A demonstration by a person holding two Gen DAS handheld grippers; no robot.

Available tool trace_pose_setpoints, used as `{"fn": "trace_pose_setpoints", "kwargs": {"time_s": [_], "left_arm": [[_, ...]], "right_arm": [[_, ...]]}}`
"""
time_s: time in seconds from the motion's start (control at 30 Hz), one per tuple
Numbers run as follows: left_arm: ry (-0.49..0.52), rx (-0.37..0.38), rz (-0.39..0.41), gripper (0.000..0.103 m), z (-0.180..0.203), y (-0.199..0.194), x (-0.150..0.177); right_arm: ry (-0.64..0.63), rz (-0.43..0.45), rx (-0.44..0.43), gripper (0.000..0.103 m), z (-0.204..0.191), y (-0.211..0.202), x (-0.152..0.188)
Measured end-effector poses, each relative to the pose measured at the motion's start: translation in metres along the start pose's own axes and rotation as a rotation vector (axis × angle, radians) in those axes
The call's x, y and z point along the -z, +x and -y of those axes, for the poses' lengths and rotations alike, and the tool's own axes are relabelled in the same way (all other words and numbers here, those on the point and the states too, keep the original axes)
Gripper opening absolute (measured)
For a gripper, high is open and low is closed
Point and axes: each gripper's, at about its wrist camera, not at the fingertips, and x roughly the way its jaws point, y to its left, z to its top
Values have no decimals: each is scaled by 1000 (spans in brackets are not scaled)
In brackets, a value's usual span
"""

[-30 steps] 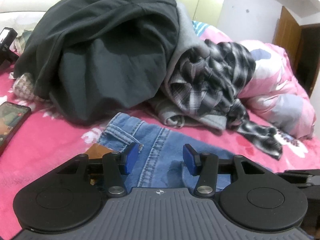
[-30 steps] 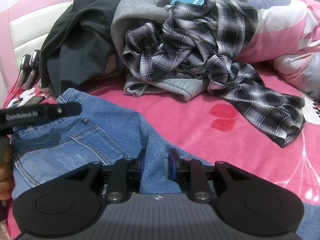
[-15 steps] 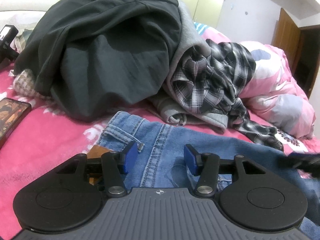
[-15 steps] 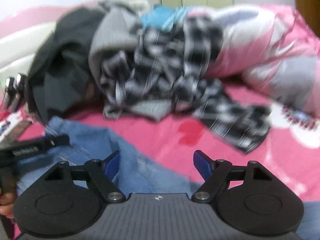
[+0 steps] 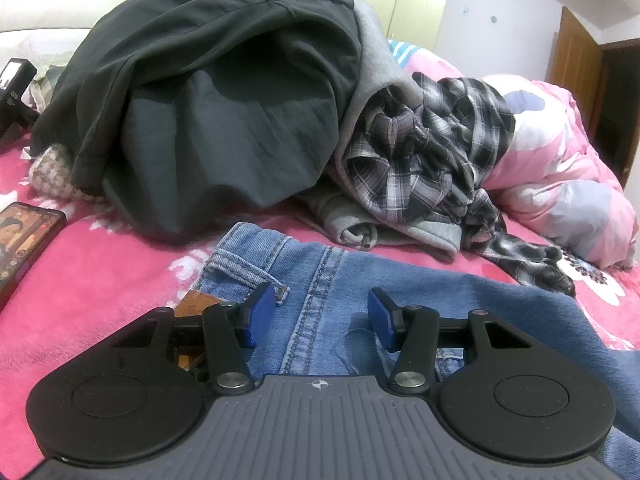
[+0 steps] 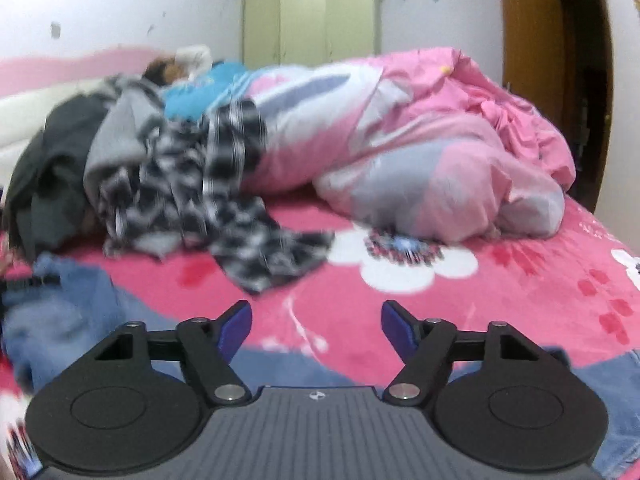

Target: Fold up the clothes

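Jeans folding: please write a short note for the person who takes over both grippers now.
Left gripper: open, low over the waistband of the jeans, not gripping.
Right gripper: jaws just let go of the denim, now open and empty above the pink bedsheet.
Jeans lie spread on the bed, not yet folded.
Waiting behind: dark garment, grey hoodie, plaid shirt in one heap.
Left: fold the jeans, then the heap.

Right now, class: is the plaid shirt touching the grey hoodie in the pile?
Touching. The left wrist view shows the plaid shirt bunched against and lying over the grey hoodie, with no gap between them.
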Motion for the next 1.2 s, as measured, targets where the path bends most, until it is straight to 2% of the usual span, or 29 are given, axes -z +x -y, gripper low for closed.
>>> {"fn": "trace_pose_setpoints", "kwargs": {"time_s": [0.13,0.27,0.37,0.43,0.57,0.77,0.83,0.87,0.9,1.0,1.1,1.13,1.2], "left_arm": [[6,-5,8,52,1,0,2],[10,-6,19,52,1,0,3],[11,-7,23,52,1,0,4],[14,-9,24,52,2,0,4],[18,-12,24,53,2,1,3],[28,-23,26,53,4,1,4],[30,-25,27,53,4,1,5],[30,-26,28,53,4,1,5],[30,-27,29,53,4,1,5],[33,-29,30,53,5,1,5],[33,-29,32,53,4,1,6],[33,-29,33,53,4,0,6],[34,-28,34,53,4,0,6]], "right_arm": [[-54,-40,-93,59,5,8,15],[-123,-41,-172,58,-6,8,22],[-78,-57,-194,58,-3,0,29],[-25,-59,-175,58,7,-10,36],[229,-13,-69,59,56,-50,57],[718,73,211,63,165,-115,96],[841,107,216,63,192,-123,108],[848,115,220,63,199,-124,110],[803,110,235,63,200,-121,105],[590,56,247,76,189,-101,82],[379,-10,221,86,166,-67,59],[333,-22,227,87,161,-55,54],[317,-42,239,88,159,-35,47]]}}
